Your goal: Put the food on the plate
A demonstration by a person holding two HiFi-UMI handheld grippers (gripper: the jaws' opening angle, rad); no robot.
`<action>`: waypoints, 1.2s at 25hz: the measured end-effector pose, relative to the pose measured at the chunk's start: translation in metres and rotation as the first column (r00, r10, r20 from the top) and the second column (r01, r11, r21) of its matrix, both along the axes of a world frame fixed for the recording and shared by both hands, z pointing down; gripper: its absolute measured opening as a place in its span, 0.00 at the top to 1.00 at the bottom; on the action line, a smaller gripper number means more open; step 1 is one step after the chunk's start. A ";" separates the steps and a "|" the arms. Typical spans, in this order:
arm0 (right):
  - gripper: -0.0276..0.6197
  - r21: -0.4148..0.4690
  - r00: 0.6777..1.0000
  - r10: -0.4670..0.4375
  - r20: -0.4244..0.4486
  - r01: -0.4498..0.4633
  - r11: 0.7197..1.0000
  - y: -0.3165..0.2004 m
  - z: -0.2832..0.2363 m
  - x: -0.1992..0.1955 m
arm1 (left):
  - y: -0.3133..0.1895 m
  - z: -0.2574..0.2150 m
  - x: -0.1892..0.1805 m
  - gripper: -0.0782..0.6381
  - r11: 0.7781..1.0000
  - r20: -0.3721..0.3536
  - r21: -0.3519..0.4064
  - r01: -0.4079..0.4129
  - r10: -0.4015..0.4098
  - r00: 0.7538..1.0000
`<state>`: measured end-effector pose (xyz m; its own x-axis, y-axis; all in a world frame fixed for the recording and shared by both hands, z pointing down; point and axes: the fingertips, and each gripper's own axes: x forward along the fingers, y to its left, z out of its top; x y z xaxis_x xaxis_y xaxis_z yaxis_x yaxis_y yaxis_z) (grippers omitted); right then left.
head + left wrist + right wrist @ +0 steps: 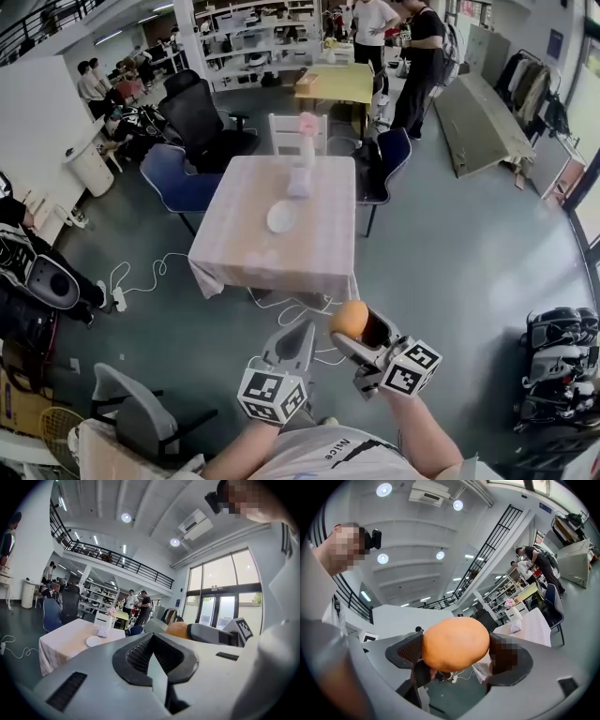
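Observation:
My right gripper (353, 327) is shut on an orange bun-like piece of food (349, 320), held well short of the table over the floor. In the right gripper view the food (455, 644) fills the gap between both pads. A small white plate (280, 217) lies near the middle of the cloth-covered table (244, 253), far ahead of both grippers. My left gripper (298, 339) hangs beside the right one with its jaws shut and nothing in them; in the left gripper view its pads (140, 656) meet, and the plate (93, 641) shows small at the left.
A white tissue pack (298, 182) and a vase with pink flowers (307, 127) stand at the table's far side. Chairs (179, 180) surround the table, cables (150, 274) trail on the floor, and people (422, 56) stand far behind. A grey chair (131, 412) sits near my left.

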<state>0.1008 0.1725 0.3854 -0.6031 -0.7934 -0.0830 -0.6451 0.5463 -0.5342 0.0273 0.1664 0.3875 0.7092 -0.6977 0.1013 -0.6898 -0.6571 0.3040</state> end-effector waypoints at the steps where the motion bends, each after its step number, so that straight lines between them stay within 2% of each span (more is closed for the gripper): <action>1: 0.33 -0.002 1.000 0.002 -0.005 -0.002 1.000 -0.011 0.001 0.000 | -0.011 0.002 0.000 0.88 1.000 0.000 -0.002 -0.001 0.001 1.000; 16: 0.33 -0.046 0.999 0.024 -0.039 -0.026 0.999 -0.190 0.017 -0.038 | -0.192 0.019 -0.034 0.88 1.000 0.053 0.004 -0.021 0.021 0.998; 23: 0.33 -0.046 0.997 0.019 -0.077 -0.023 0.999 -0.236 0.017 -0.051 | -0.242 0.023 -0.051 0.88 1.000 0.052 0.009 -0.004 0.004 0.999; 30: 0.33 -0.066 0.985 -0.002 -0.170 -0.009 0.998 -0.285 0.040 -0.047 | -0.281 0.038 -0.052 0.88 1.000 0.074 0.001 0.016 -0.016 0.997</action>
